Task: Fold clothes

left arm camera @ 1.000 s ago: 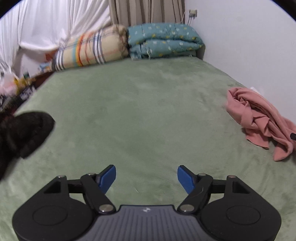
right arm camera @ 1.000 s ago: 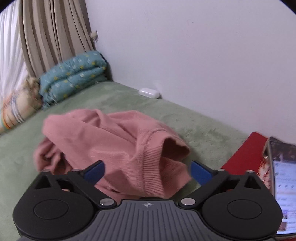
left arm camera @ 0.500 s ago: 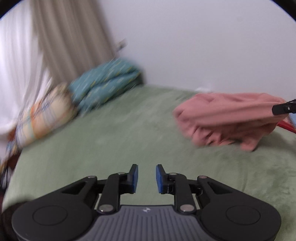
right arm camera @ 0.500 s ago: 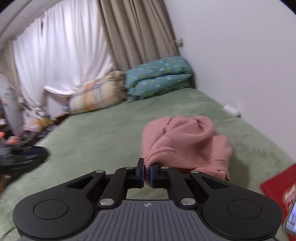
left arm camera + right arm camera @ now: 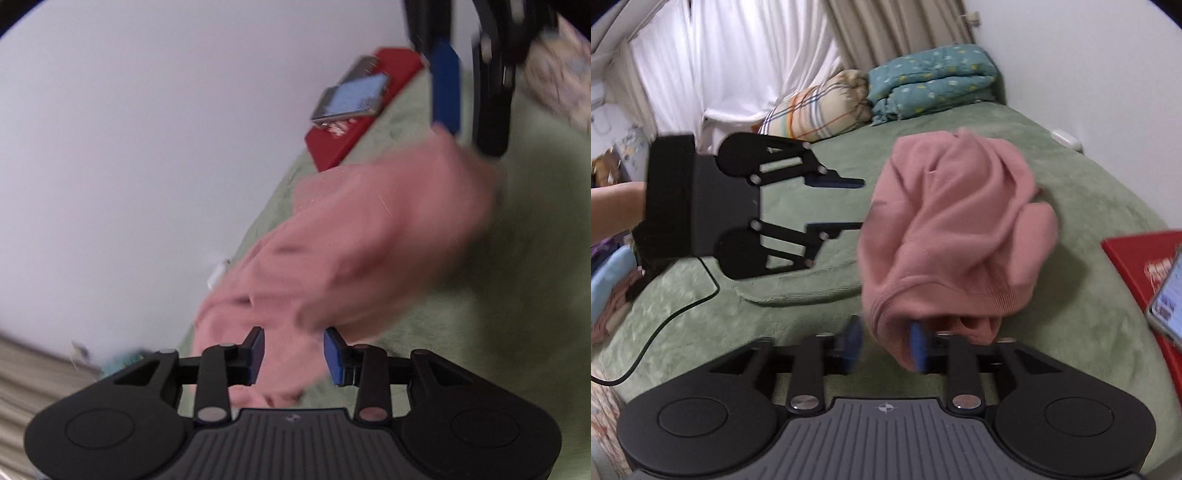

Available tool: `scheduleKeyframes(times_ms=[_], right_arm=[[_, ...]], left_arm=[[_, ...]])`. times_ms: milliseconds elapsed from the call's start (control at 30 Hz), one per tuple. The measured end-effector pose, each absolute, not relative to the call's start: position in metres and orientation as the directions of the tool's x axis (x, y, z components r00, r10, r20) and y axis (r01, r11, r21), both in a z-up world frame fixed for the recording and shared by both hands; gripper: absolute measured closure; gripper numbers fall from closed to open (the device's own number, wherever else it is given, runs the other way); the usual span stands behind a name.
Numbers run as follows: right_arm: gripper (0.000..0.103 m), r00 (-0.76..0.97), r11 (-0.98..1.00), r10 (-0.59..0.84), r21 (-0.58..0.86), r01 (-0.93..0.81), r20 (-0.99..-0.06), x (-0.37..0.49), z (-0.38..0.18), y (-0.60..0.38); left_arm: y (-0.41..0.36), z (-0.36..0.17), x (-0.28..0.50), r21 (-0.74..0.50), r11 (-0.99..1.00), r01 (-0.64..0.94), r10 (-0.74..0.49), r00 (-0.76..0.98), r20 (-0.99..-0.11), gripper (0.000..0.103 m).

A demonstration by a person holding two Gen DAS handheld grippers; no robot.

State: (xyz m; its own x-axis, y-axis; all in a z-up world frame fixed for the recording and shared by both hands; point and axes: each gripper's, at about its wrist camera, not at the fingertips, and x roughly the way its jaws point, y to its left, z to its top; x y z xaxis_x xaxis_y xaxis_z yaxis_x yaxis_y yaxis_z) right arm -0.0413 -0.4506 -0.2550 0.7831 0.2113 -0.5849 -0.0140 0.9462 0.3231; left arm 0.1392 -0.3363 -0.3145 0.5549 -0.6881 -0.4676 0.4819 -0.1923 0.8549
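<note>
On my right wrist view, the crumpled pink knit sweater (image 5: 956,229) is bunched into a lump, its ribbed hem hanging down between my right gripper (image 5: 886,345) fingers. Those blue-padded fingers stand partly apart, with a gap between them; the cloth lies against the right pad, but the motion blur keeps me from telling whether anything is pinched. The sweater sits over the green fleece bedcover (image 5: 775,280), toward the wall side of the bed. My left gripper (image 5: 862,205) reaches in from the left of that view, turned on its side, its two fingers parted with a moderate gap and the tips just beside the sweater's left edge; a bare forearm (image 5: 617,212) shows behind it, and a black cable (image 5: 676,314) trails across the bedcover below it. From my left wrist view, heavily blurred and tilted, the sweater fills the middle and a fold of it lies between the spread blue pads (image 5: 334,356), without either pad clearly pressing it. A red flat box (image 5: 364,110) lies near the wall with a smartphone (image 5: 351,98) resting on it, screen lit. At the head of the bed are a rolled plaid quilt (image 5: 820,107) and a folded teal floral quilt (image 5: 934,81), side by side under the curtains (image 5: 746,51).
</note>
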Motion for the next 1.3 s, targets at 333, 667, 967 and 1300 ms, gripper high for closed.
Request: scheduleKeyframes(times_ms=[333, 667, 967, 1300], right_arm=[[0.049, 0.816, 0.912, 0.188, 0.405, 0.062, -0.547, -0.076, -0.253, -0.429], [0.047, 0.837, 0.880, 0.165, 0.460, 0.114, -0.523, -0.099, -0.251, -0.413], [0.047, 0.838, 0.864, 0.114, 0.469, 0.181, -0.533, -0.088, -0.257, -0.485], [0.047, 0.817, 0.956, 0.023, 0.253, 0.151, -0.576, -0.056, -0.252, -0.498]], left_arm=[[-0.373, -0.341, 0.168, 0.759, -0.594, 0.267, -0.559, 0.541, -0.629, 0.033], [-0.364, -0.380, 0.144, 0.711, -0.685, 0.159, -0.572, 0.488, -0.660, 0.043], [-0.395, -0.382, 0.131, 0.859, -0.335, 0.387, -0.702, 0.506, -0.501, 0.101], [-0.298, -0.235, 0.235, 0.335, 0.815, 0.472, -0.366, 0.868, -0.335, 0.102]])
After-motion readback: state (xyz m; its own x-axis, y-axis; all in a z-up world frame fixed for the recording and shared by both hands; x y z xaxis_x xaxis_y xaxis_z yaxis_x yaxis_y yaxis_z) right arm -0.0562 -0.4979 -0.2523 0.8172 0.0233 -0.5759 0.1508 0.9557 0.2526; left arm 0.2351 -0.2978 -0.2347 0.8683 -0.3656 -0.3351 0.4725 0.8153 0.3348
